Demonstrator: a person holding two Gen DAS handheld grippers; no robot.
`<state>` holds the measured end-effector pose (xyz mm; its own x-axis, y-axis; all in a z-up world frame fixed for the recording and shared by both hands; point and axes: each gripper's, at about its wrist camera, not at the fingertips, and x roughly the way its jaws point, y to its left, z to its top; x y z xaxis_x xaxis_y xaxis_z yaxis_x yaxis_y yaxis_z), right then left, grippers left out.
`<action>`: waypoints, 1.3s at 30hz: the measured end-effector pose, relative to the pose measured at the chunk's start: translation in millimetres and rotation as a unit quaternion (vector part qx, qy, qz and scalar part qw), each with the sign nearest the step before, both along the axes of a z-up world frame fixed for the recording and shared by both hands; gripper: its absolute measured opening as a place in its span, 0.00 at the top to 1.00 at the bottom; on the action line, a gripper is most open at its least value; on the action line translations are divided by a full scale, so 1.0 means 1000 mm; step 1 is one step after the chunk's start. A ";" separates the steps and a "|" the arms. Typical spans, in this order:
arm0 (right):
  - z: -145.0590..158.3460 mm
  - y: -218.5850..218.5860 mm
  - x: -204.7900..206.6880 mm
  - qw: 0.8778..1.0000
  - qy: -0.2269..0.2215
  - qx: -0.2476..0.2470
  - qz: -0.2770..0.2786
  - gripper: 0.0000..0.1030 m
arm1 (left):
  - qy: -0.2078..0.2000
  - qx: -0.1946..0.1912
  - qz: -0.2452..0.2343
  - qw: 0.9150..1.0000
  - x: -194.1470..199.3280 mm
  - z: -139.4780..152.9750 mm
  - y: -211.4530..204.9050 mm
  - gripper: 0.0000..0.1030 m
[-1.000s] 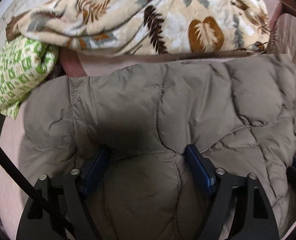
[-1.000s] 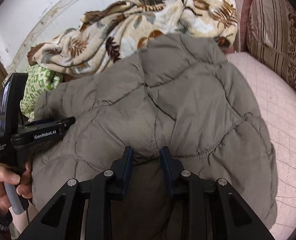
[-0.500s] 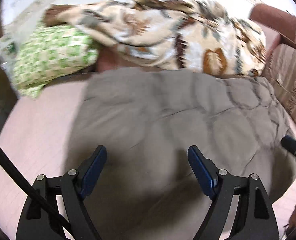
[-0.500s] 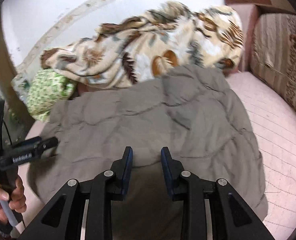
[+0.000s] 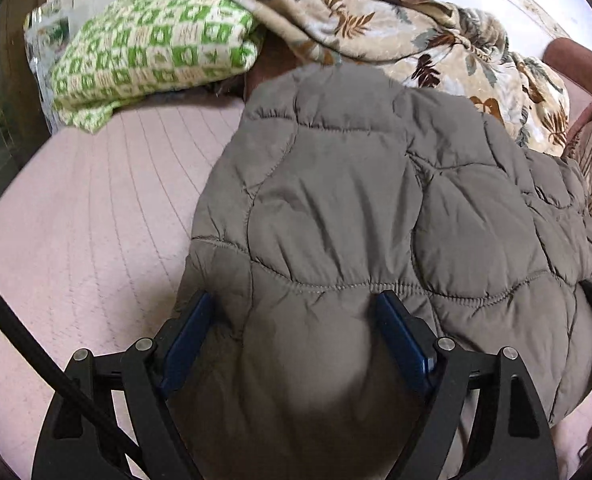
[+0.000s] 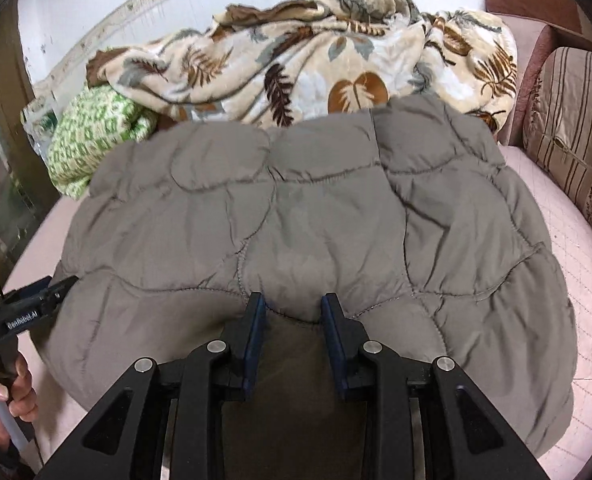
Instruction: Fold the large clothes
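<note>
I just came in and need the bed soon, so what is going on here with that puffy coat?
A person with a handheld gripper in each hand is folding a grey-brown quilted coat on the pink bed cover. The left gripper has a thick bulge of the coat's near edge between its wide-set pads, and the right gripper pinches a narrower bunch of the same edge. A leaf-print blanket and a green checked pillow lie behind it.

A home, probably a bedroom or living room, pink quilted mattress [image 6: 556,216], leaf-print fleece blanket [image 6: 296,64], green checked throw [image 5: 156,48], striped upholstered cushion [image 6: 576,120], white wall [image 6: 96,8]
</note>
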<state>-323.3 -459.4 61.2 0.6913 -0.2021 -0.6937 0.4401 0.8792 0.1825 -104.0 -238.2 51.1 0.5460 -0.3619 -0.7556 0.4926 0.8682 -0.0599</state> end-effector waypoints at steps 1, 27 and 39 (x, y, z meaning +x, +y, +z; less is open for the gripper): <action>-0.002 0.000 0.002 1.000 0.006 -0.003 0.000 0.69 | 0.000 0.002 -0.002 1.000 0.001 0.000 -0.001 0.18; -0.010 0.001 0.008 1.000 0.020 -0.012 0.007 0.68 | -0.050 0.027 0.008 0.998 -0.007 -0.003 -0.010 0.17; 0.013 -0.011 -0.010 0.999 -0.032 0.019 -0.002 0.68 | -0.113 -0.001 0.016 0.993 -0.014 0.032 0.001 0.21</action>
<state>-333.4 -470.2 73.7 0.7344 -0.1789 -0.6547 0.4291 0.8698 0.2436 -117.5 -237.1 83.0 0.7132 -0.3426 -0.6116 0.4657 0.8836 0.0481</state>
